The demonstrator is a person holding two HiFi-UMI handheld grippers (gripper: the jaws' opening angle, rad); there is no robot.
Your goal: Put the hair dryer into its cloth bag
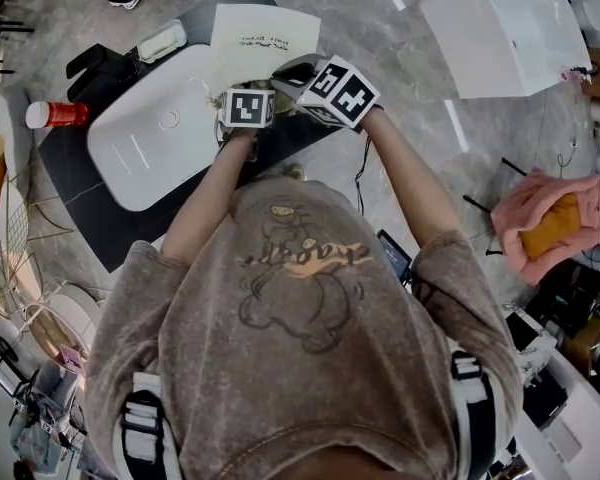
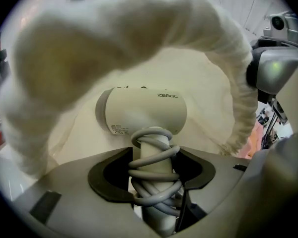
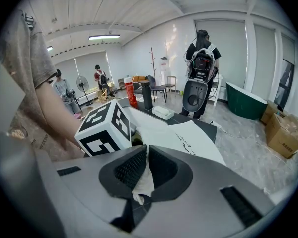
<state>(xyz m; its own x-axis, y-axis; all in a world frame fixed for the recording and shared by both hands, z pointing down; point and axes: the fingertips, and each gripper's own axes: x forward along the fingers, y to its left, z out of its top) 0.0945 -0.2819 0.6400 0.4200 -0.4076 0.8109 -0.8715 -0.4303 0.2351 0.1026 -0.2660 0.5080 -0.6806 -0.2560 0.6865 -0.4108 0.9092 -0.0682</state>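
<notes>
The hair dryer (image 2: pixel 141 114), cream-coloured with a grey cord (image 2: pixel 154 182) coiled round its handle, is held by that handle in the left gripper (image 2: pixel 151 168). The jaws stand partly apart and press on the wound cord from both sides. The dryer's barrel lies crosswise just beyond the jaws, inside the mouth of the white cloth bag (image 2: pixel 94 38). The bag's thick hem arches over it, up the left side, across the top and down the right.

At the right end of that arch the right gripper (image 3: pixel 140 171) has its jaws pressed almost together on a fold of the bag's rim. A tuft of white cloth pokes out below the pads. The two grippers are close side by side, with the left one's marker cube (image 3: pixel 104 128) just beside the right one's jaws.

Beyond them the rest of the bag, printed with dark lettering, spreads flat toward the far edge of a black surface (image 1: pixel 90 208), which may be a mat or a low table. A white basin-shaped shell (image 1: pixel 155 133) lies on that surface just left of the grippers. A red can (image 1: pixel 55 114) lies by its left corner and a small white tray (image 1: pixel 160 40) sits at its far edge. Off the surface, a large white box (image 1: pixel 505 28) stands on the grey floor at the far right. A pink cloth heap (image 1: pixel 545 223) lies nearer on the right. In the right gripper view a person (image 3: pixel 202 58) stands in the background beside a dark green tub (image 3: pixel 246 100).
</notes>
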